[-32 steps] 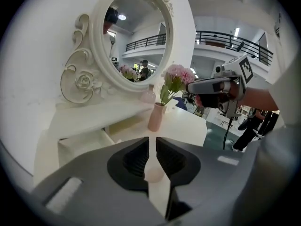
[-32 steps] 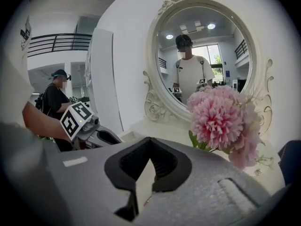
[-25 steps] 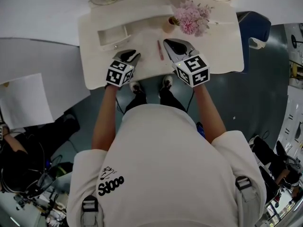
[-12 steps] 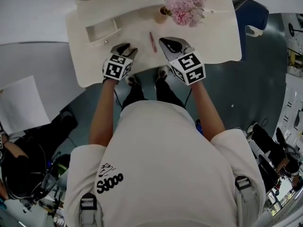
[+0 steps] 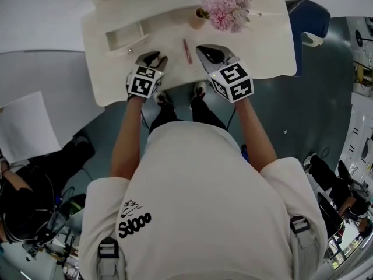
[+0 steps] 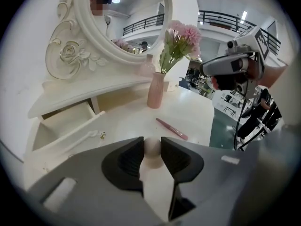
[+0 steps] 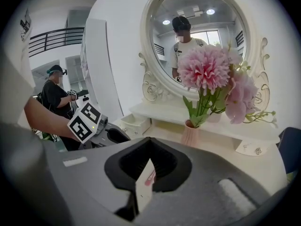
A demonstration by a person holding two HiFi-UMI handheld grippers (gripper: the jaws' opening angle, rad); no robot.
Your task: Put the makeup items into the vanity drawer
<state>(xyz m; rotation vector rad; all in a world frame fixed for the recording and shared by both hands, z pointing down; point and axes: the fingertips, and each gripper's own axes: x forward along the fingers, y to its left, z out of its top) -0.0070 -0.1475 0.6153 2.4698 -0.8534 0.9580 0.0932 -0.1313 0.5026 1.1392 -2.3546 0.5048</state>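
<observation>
Soft-looking puff [image 6: 151,150], near the drawer [image 6: 75,130].
My left gripper [image 6: 151,142], jaws just closing, pinches its middle gently; right gripper [image 7: 150,142] shut, empty.

Your left hand-held gripper [image 5: 150,58] and your right hand-held gripper [image 5: 211,53] are matt grey plastic with dull black pads. The left one's jaws have just been closing on a pale rounded item [image 6: 151,149] that looks smooth and matt. Ahead of those jaws the surface [image 6: 193,109] and the drawer [image 6: 61,126] to their left have a smooth cream painted finish with a soft sheen. The slim pink stick [image 6: 171,128] just beyond them looks glossy, the vase [image 6: 155,91] further ahead is smooth pink, its petals [image 6: 183,32] look like soft cloth, and the mirror frame [image 6: 70,55] is glossy carved relief.
</observation>
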